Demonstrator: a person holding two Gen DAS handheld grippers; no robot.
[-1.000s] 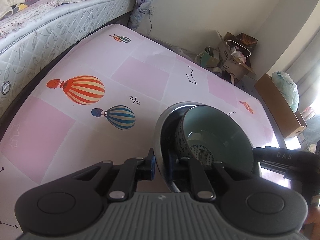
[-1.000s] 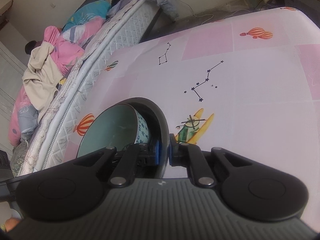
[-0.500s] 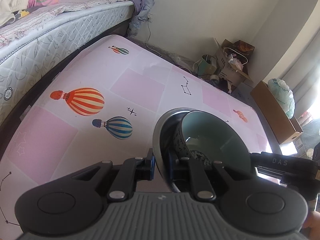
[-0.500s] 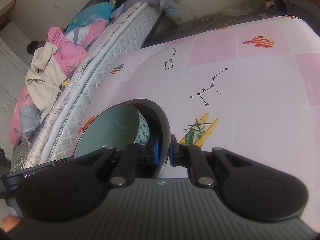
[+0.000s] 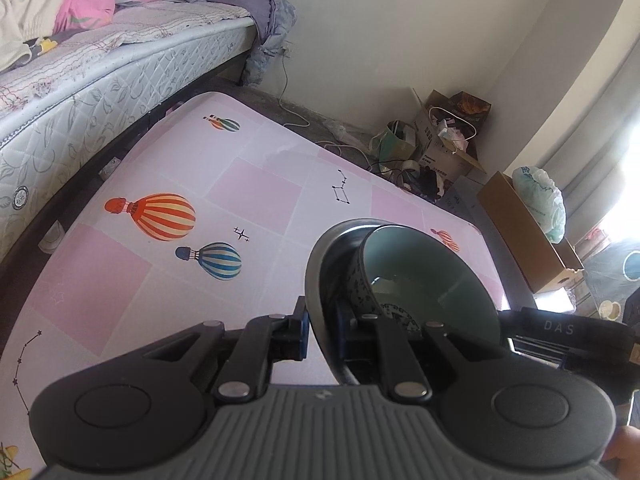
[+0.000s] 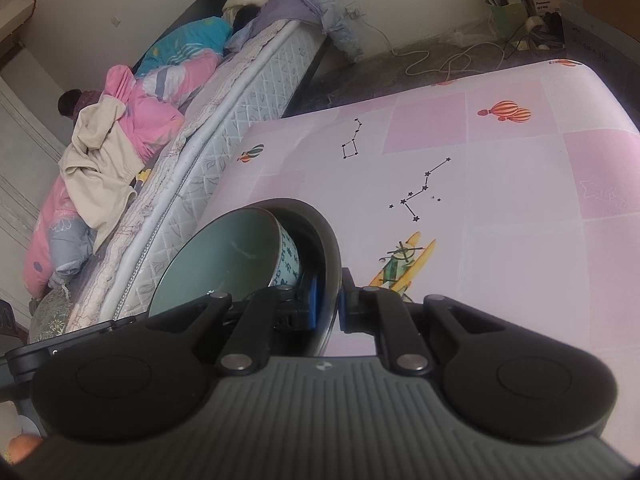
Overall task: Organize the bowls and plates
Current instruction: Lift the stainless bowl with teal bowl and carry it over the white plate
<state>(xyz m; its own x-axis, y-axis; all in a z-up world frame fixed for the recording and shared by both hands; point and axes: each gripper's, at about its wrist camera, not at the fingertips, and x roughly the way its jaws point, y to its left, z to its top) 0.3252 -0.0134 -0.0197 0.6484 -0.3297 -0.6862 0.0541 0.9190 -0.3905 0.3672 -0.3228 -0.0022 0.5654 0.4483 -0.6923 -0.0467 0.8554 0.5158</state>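
Both claws are clamped on the same dark, shallow, glossy plate point(image 5: 320, 276), one on each side of its rim. In the left wrist view the left gripper point(image 5: 322, 334) pinches the plate's near edge at lower centre of the frame, its blue pads pressed against the rim from both sides. Sitting in the plate is a round ceramic bowl point(image 5: 424, 276) with a pale green inside and a dark patterned outside, filling the lower right of that view. In the right wrist view the right gripper point(image 6: 326, 304) grips the plate's opposite rim at lower centre, with the bowl showing to its left. Plate and bowl sit above a table covered in a pink and white checked cloth point(image 5: 248, 188) printed with hot-air balloons and star patterns. A quilted mattress point(image 5: 80, 108) heaped with pink bedding lies in the upper left of both views, and cardboard boxes point(image 5: 444, 148) crowd the far corner at upper right.
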